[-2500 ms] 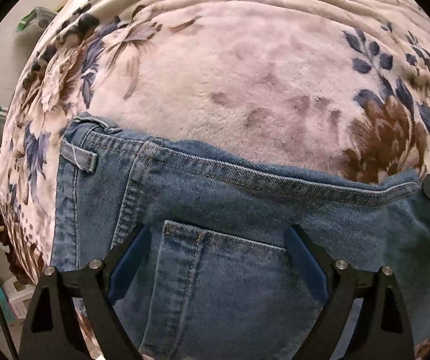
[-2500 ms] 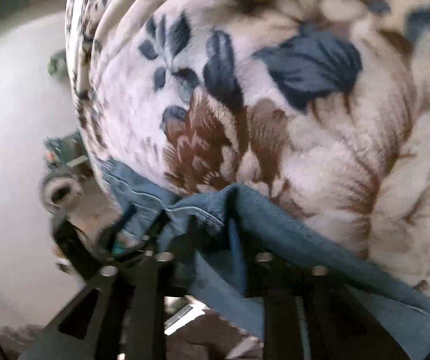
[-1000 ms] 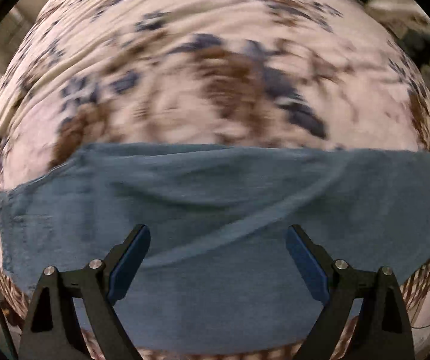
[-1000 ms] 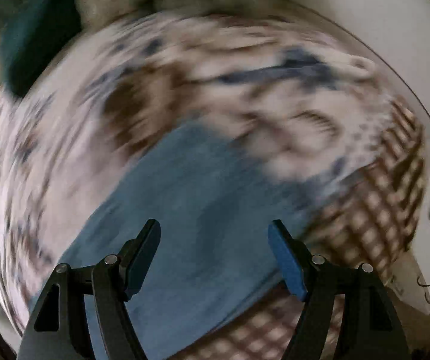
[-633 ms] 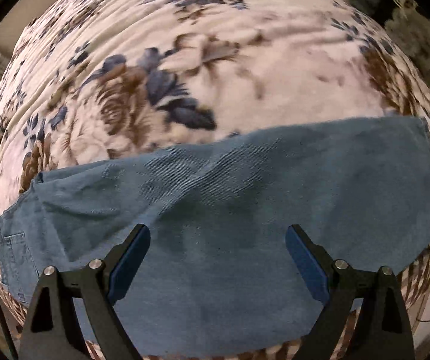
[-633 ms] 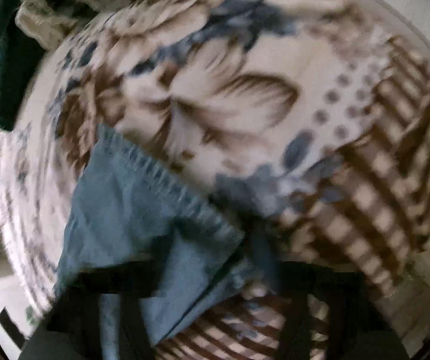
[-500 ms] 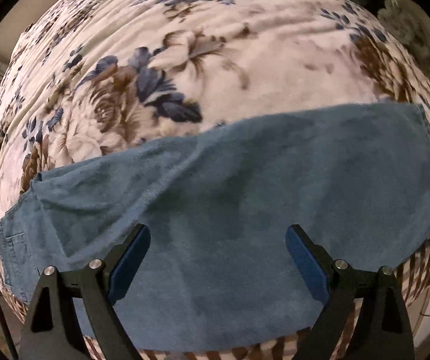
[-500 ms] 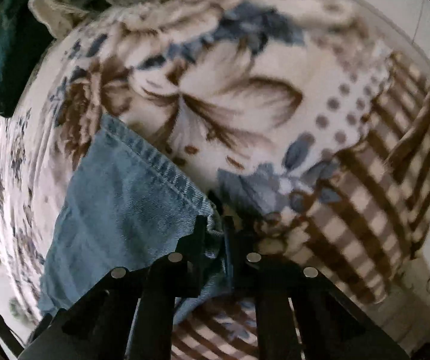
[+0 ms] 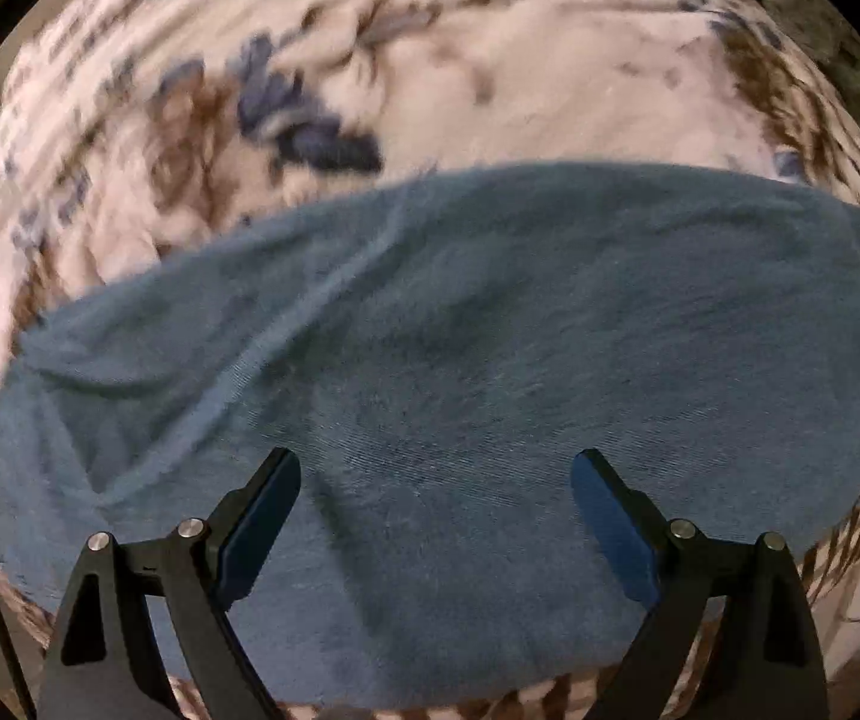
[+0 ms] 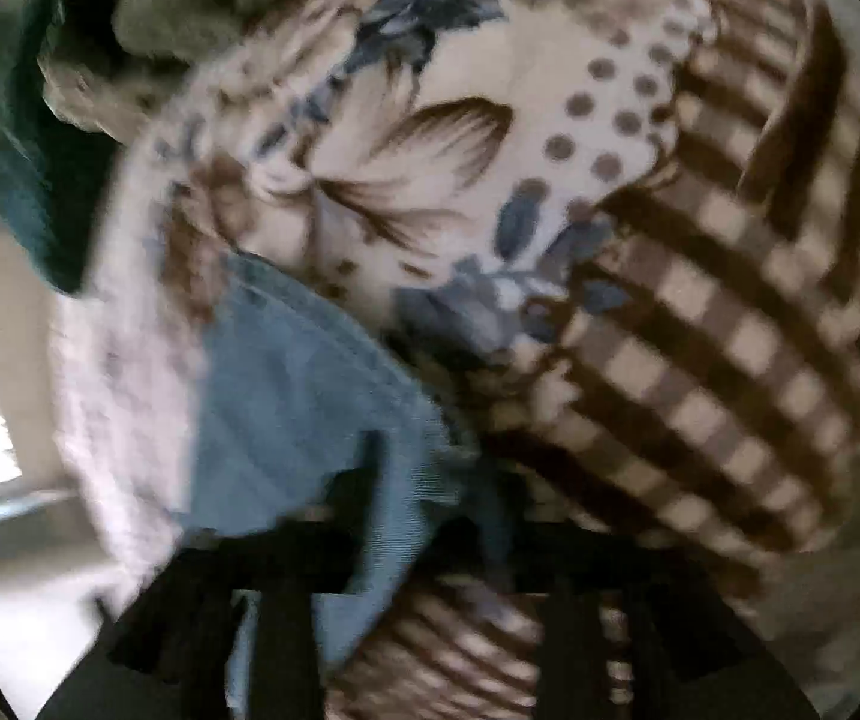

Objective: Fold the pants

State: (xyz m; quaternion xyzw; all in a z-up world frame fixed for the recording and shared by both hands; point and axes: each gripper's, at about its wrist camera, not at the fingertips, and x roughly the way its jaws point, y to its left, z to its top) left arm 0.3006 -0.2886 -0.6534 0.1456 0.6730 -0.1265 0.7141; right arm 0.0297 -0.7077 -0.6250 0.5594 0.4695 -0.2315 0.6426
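Blue denim pants (image 9: 460,360) lie spread lengthwise across a floral blanket (image 9: 490,72), leg hem at the right. My left gripper (image 9: 436,510) is open and empty, hovering just above the middle of the leg. In the right wrist view the hem end of the pants (image 10: 298,384) sits at the blanket's edge. My right gripper (image 10: 430,516) is blurred but looks shut on the hem corner, with denim bunched between its fingers.
The blanket's brown checked border (image 10: 730,312) runs along the bed edge on the right. A dark green cloth (image 10: 16,168) and a pale bundle (image 10: 190,6) lie at the far left. Pale floor (image 10: 22,570) shows beyond the bed.
My right gripper left the waistband, swung open to the leg hem and shut on it. My left gripper moved from the waistband to above the leg and came lower.
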